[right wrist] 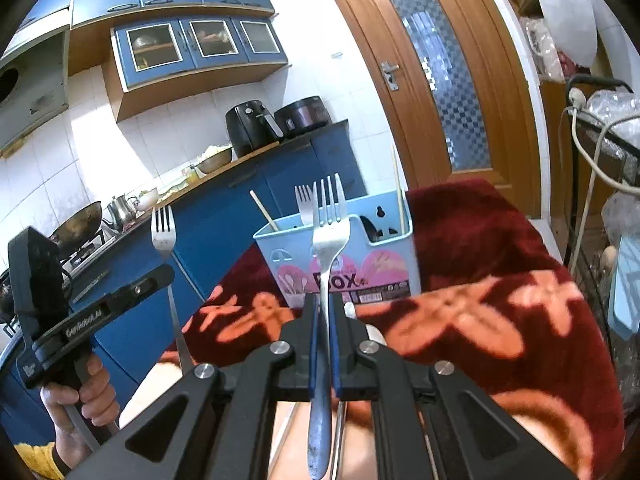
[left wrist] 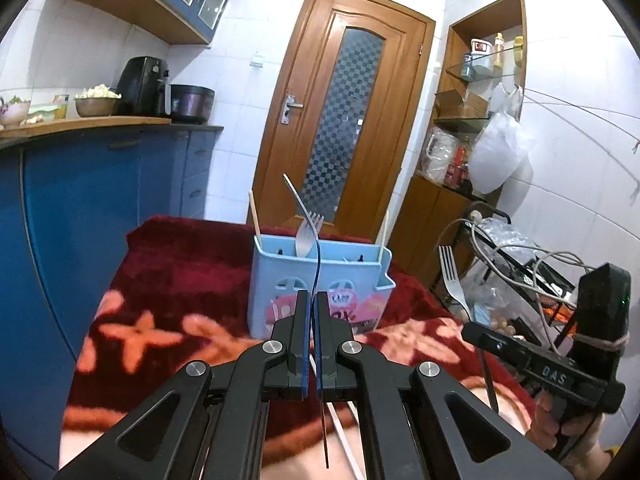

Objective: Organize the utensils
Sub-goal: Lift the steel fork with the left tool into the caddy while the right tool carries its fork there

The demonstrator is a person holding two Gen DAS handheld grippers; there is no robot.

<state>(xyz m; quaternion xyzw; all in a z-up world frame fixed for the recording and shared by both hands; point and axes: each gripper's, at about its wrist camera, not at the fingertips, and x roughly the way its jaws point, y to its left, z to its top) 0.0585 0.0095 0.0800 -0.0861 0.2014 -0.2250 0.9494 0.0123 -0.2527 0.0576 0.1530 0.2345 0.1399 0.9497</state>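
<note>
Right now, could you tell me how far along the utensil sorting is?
Partly done. The light blue utensil box on the red blanket already holds one fork and chopsticks. In hand: the left gripper is shut on a fork seen edge-on, and the right gripper is shut on another fork, both raised before the box. Left: dropping both in. More chopsticks lie below.

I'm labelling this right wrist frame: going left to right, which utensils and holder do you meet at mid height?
Left gripper shut on a fork → chopstick leaning in the blue holder → fork standing in it → fork held by the right gripper → upright chopstick at the holder's right end.
</note>
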